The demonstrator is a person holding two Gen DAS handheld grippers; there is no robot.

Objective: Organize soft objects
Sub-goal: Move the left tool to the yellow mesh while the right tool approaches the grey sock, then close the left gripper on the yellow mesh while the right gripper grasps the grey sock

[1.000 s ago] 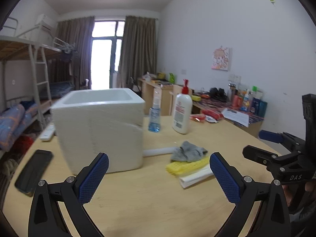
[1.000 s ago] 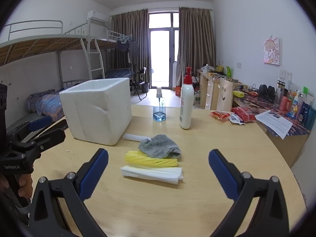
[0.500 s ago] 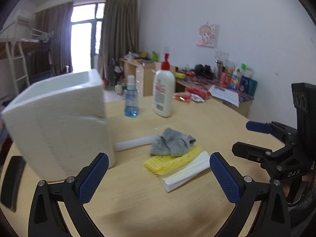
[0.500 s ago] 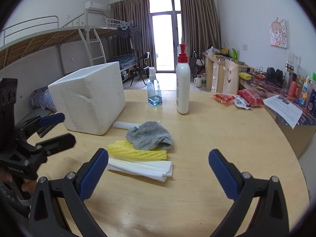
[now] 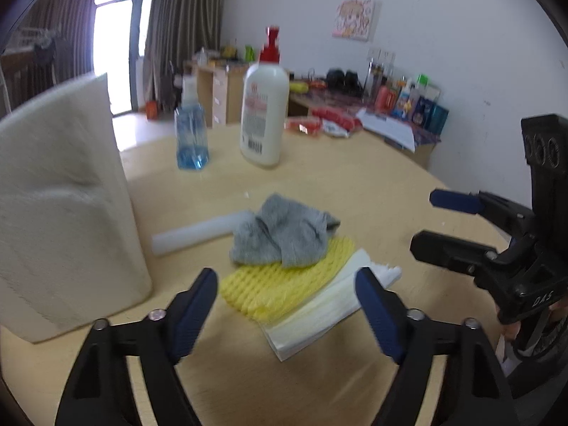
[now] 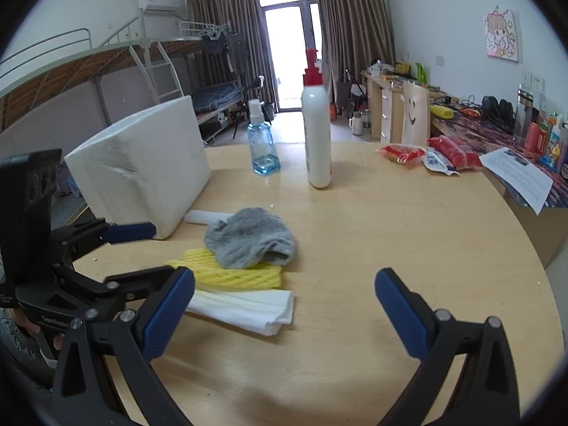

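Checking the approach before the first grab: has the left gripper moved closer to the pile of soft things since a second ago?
Yes. The left gripper has closed in on the yellow foam net, and its jaws have just been closing, still open with nothing gripped.

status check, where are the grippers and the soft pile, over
Left gripper closing in, jaws just narrowed, nothing between them. Right gripper open, empty. Grey sock on yellow foam net. White foam box close by.

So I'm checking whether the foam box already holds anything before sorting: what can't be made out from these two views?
- Foam box interior: both views show only its outer walls.
- White foam tube: its far end lies under the grey sock in both views.
- Pump bottle label: blurred in the left wrist view.
- Folded white sheet: the left gripper covers its near end in the right wrist view.
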